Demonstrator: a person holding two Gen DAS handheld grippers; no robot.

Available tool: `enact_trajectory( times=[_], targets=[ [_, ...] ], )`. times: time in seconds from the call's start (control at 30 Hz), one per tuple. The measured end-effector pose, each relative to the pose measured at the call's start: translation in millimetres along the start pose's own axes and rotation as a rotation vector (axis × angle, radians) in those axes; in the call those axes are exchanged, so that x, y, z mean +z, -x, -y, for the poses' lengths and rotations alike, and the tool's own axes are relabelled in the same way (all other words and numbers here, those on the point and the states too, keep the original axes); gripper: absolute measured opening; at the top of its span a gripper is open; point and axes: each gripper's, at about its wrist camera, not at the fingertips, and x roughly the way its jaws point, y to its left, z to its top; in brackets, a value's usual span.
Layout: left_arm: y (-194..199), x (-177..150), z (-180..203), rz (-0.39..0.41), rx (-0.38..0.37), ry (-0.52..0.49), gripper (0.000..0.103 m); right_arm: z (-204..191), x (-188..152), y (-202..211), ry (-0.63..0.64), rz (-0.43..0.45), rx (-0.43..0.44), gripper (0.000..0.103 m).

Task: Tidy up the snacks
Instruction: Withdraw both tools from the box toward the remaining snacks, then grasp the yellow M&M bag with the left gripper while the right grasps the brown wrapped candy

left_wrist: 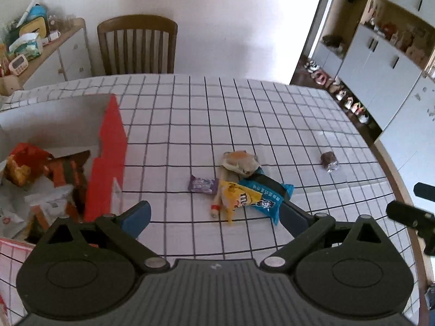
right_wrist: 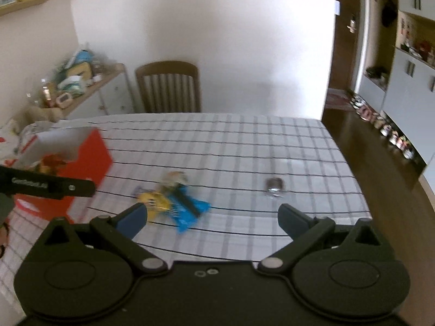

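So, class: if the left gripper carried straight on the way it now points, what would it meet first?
Probably the yellow candy bag. The left gripper is open with nothing between its fingers, aimed down at the snack pile on the checked tablecloth. The blue wrapper lies right beside the bag, so depth leaves some doubt.

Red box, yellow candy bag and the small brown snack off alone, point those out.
red box (left_wrist: 108, 163), left wrist view, outer red wall
yellow candy bag (left_wrist: 239, 195), left wrist view, printed front
small brown snack (left_wrist: 329, 160), left wrist view, wrapper middle
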Motion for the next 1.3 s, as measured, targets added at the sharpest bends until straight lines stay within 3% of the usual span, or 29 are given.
enact_trajectory(
  times=[0.33,0.73,0.8,0.97,1.17,1.3],
  targets=[
    [-61.1,2.2,13.0,-0.086,0.036,0.026,0.101,62.1,6.3,-52.9,-0.049,-0.065,-0.03,0.101],
    [-94.5,2.4,20.0,-0.082,0.076,-0.013,0.1,94.0,21.2,-133.7,-0.093,-0.139,-0.082,0.092],
    [-96.8,2.5,21.4,-0.082,0.065,-0.023,0.094,97.2,21.7,-144.4,-0.102,-0.153,-0.087,0.089],
    [-105.4,3.4,22.1,-0.106,0.032,-0.022,0.069,100.5,24.6,-165.8,-0.124,-0.181,-0.092,0.08],
    [-111.3,1.2,26.5,-0.118,-0.012,-0.053,0.053,95.5,25.9,-182.9,-0.121,-0.196,-0.105,0.071],
    [-114.2,2.6,26.5,-0.124,-0.017,-0.045,0.05,95.5,25.2,-192.5,-0.134,-0.214,-0.11,0.059]
  ],
)
